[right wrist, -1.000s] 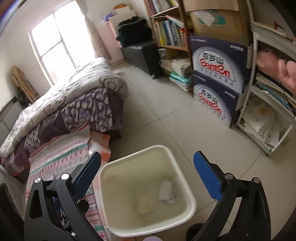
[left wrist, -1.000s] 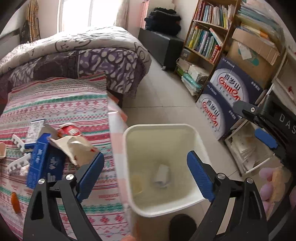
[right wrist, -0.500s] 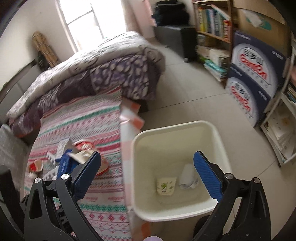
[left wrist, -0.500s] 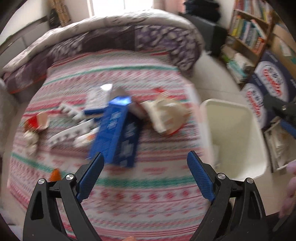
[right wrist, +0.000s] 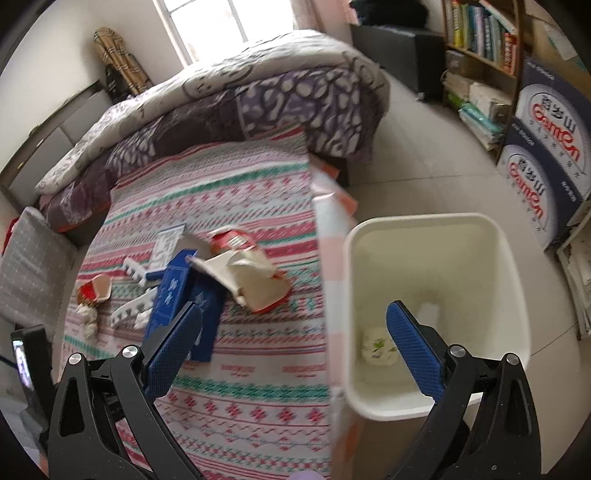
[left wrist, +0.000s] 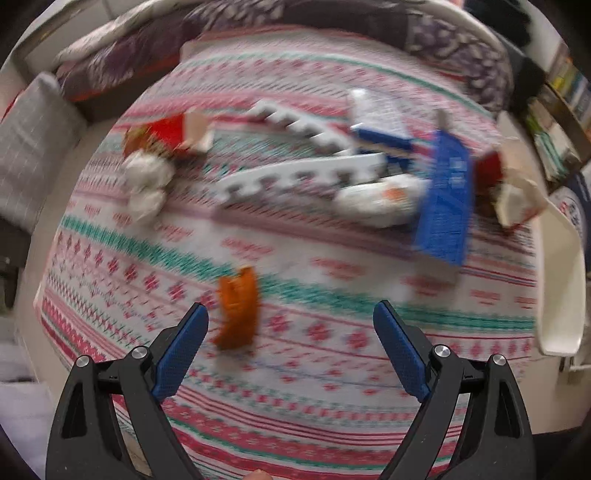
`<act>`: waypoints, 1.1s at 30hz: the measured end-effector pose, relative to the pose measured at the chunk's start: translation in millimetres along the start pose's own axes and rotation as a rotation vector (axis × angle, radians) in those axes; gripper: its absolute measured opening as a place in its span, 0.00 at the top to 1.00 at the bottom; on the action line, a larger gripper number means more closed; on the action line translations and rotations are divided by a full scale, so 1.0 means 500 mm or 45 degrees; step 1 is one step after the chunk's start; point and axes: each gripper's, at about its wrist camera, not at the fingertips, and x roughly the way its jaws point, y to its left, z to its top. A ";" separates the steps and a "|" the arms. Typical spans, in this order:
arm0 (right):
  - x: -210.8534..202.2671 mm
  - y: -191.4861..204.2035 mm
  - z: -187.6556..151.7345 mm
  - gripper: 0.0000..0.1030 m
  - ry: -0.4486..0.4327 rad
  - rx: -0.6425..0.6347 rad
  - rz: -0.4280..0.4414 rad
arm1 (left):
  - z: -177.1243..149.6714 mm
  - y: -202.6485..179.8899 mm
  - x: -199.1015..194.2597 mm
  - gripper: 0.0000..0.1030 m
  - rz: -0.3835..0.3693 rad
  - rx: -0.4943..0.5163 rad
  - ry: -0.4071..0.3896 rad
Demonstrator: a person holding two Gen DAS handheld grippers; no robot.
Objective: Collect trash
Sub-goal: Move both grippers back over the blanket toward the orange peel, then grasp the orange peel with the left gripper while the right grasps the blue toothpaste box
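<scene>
Trash lies scattered on a red, green and white patterned blanket (left wrist: 332,369). In the blurred left wrist view an orange wrapper (left wrist: 238,308) lies just ahead of my open left gripper (left wrist: 290,343), nearer its left finger. Farther off are a blue carton (left wrist: 445,206), white toothed foam strips (left wrist: 295,173), crumpled white paper (left wrist: 146,181) and a red-and-tan box (left wrist: 173,133). My right gripper (right wrist: 293,343) is open and empty over the blanket's edge, with the cream bin (right wrist: 432,236) under its right finger. The bin holds a small patterned packet (right wrist: 376,345). A torn red-and-cream carton (right wrist: 251,273) lies beside the blue carton (right wrist: 173,291).
A purple patterned quilt (right wrist: 266,92) is bunched at the far end of the bed. A grey cushion (right wrist: 26,266) sits at the left. Bookshelves (right wrist: 480,33) and printed cardboard boxes (right wrist: 546,158) line the right wall, with tiled floor between them and the bed.
My left gripper has swung left from above the bin to over the blanket, and the orange wrapper now lies close ahead. My right gripper also shifted left, bringing the trash pile into view.
</scene>
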 end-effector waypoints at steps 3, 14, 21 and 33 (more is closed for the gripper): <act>0.015 0.024 -0.006 0.07 0.036 -0.004 0.035 | -0.007 0.046 0.021 0.19 -0.049 -0.087 0.047; 0.084 0.129 -0.032 0.07 0.163 -0.030 0.117 | -0.034 0.078 0.031 0.75 -0.074 -0.077 0.078; 0.128 0.191 -0.044 0.07 0.191 -0.041 0.094 | -0.047 0.100 0.018 0.82 -0.067 -0.075 0.055; 0.216 0.243 -0.045 0.07 0.160 -0.108 -0.099 | -0.051 0.145 -0.037 0.82 -0.094 -0.132 -0.025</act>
